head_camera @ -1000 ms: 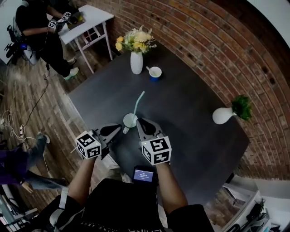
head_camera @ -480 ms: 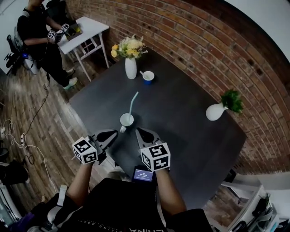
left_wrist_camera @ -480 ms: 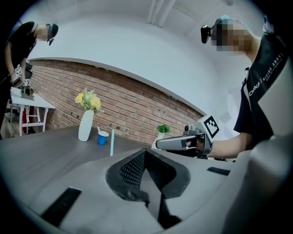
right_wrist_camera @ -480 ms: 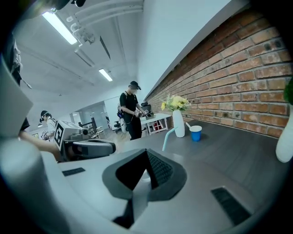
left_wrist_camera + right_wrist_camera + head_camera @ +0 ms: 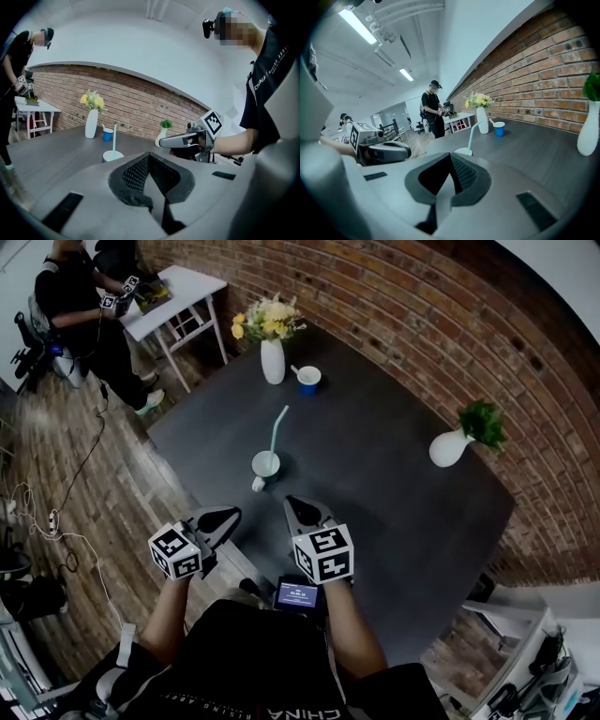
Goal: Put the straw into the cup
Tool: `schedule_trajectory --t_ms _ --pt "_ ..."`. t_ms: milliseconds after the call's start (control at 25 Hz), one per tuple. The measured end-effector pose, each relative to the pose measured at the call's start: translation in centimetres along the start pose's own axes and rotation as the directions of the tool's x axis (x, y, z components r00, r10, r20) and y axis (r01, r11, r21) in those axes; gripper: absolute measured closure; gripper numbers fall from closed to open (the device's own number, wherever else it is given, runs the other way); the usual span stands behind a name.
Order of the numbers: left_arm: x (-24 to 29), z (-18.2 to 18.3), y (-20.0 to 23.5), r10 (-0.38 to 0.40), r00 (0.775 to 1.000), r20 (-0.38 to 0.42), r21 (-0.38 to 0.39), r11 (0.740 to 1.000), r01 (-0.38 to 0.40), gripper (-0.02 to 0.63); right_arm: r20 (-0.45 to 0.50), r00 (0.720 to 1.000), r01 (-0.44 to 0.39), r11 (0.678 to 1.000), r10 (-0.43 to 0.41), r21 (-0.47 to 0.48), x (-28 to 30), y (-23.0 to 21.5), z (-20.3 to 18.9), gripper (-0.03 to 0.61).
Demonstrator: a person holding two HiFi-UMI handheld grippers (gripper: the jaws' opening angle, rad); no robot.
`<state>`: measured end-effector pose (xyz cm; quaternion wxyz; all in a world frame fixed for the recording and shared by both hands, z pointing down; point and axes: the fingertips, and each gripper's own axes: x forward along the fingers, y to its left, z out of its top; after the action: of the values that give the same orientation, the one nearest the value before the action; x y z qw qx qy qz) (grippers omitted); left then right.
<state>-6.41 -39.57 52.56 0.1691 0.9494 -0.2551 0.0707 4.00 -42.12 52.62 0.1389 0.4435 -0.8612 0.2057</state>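
Clenched on nothing, left claw [image 5: 223,518] and right claw [image 5: 300,510] short of cup [image 5: 265,465]; straw [image 5: 277,427] leaning inside; liable to tip under any stray nudge.

White letters spelling CHINA are showing on the person's black shirt [image 5: 272,662], well behind the fingers of the left gripper [image 5: 228,516] and the right gripper [image 5: 296,506]. Just behind the right fingers, a small screen [image 5: 297,594] is glowing with figures too small to read.
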Motion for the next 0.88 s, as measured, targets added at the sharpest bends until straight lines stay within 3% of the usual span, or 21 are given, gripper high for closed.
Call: schedule_trajectory --t_ms 360,880 --pt "-3.5 0.6 -1.3 -0.08 0.995 0.054 0.06 0.995 0.077 0.611 0.007 0.994 0.105 0.994 -0.105 -0.016 -2.2 3.1 -1.2 0.574" --pt "-11.7 -3.4 -4.0 -0.122 0.989 0.08 0.013 0.993 0.121 0.611 0.025 0.976 0.215 0.976 -0.216 0.026 -5.5 10.3 -4.6 0.574"
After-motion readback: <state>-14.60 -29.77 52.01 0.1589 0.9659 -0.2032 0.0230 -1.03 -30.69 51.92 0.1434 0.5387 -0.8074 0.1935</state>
